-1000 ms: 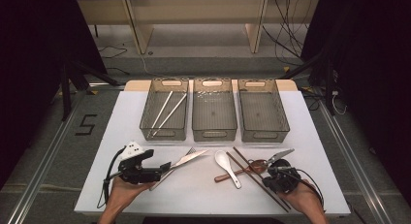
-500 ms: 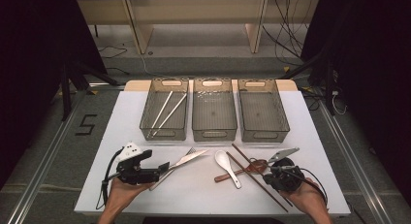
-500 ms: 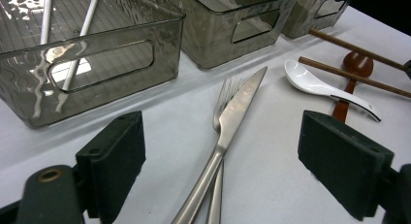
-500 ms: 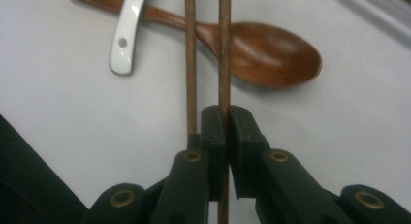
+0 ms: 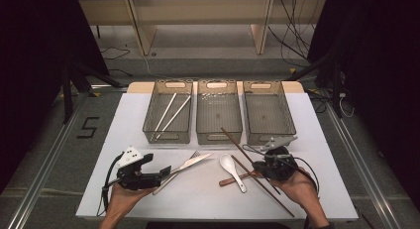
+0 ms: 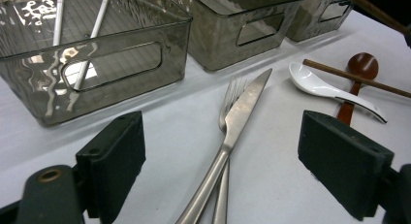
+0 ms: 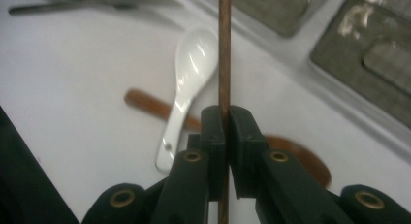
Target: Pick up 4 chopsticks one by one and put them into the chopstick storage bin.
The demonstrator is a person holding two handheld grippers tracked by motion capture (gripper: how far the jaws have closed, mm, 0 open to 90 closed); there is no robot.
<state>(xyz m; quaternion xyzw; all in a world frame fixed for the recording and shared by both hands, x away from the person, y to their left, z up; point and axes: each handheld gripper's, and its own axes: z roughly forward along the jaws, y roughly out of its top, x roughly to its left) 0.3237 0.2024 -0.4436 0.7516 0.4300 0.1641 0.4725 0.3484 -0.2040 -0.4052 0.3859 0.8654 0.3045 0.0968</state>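
Gripping a brown chopstick (image 7: 224, 49) above the desk (image 5: 208, 199), right gripper (image 7: 226, 118) is clamped tight; white spoon (image 7: 186, 83) and wooden spoon (image 7: 295, 158) underneath. Left gripper (image 6: 220, 156) hangs wide open around knife (image 6: 237, 117) and fork (image 6: 231, 90).

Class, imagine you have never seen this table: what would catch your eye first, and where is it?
First, the right gripper at the table's near right, shut on a brown chopstick that slants up toward the middle bin. Next, the open left gripper facing a crossed knife and fork. Behind stand three smoky clear bins, the left bin holding two white chopsticks.
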